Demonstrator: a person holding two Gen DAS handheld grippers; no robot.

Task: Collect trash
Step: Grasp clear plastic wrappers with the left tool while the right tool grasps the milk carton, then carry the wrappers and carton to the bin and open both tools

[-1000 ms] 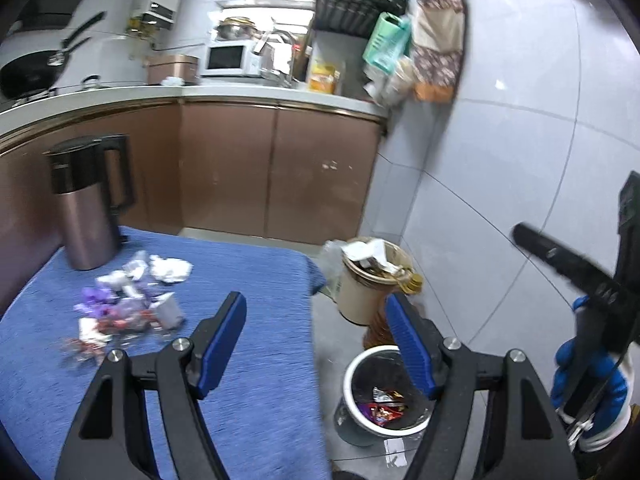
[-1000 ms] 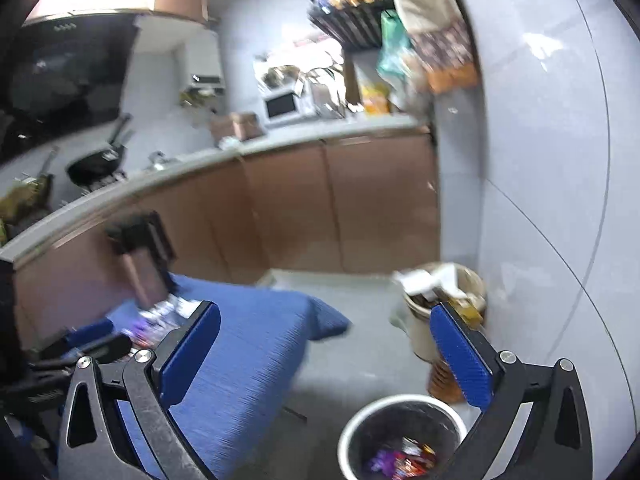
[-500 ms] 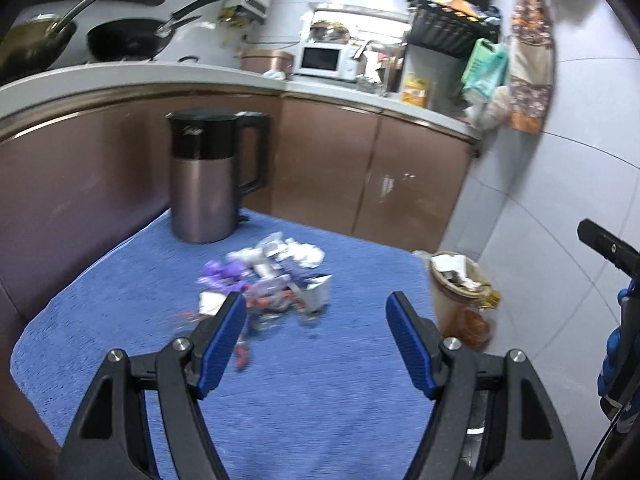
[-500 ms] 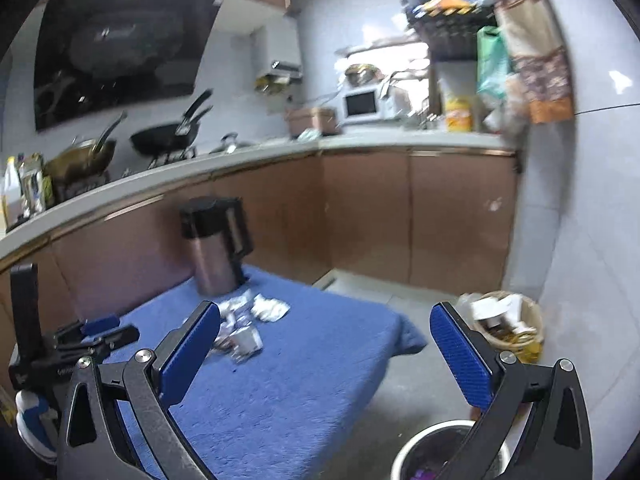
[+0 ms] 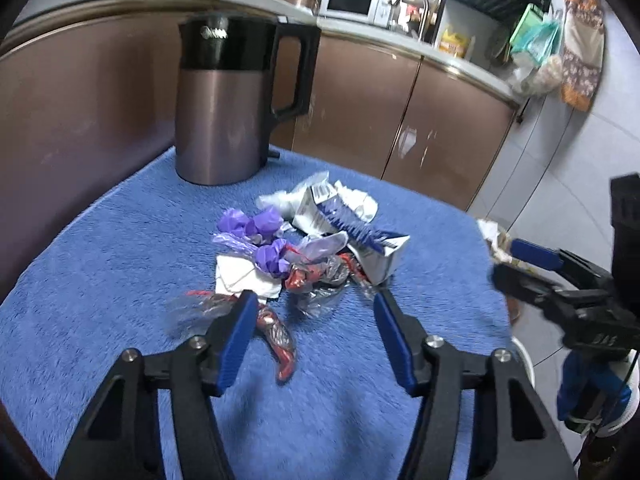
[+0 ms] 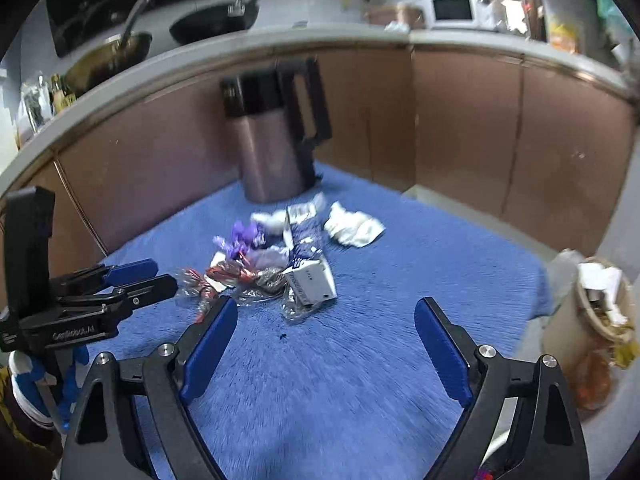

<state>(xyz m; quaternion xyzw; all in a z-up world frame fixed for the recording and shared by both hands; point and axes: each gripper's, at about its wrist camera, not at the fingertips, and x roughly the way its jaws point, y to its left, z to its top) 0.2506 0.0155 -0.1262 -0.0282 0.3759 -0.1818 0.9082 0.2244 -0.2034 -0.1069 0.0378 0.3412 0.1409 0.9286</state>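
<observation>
Both claws, the left gripper (image 5: pixel 314 308) and right gripper (image 6: pixel 324 314), have just been narrowing yet grasp nothing, so the trash pile (image 5: pixel 304 248) lies uncollected on the blue cloth (image 5: pixel 120 264), at five o'clock from the kettle (image 5: pixel 224 100).

A kettle (image 5: pixel 228 108) stands upright on the blue cloth (image 5: pixel 100 280); a microwave (image 5: pixel 352 2) sits on the counter (image 5: pixel 400 36).
</observation>
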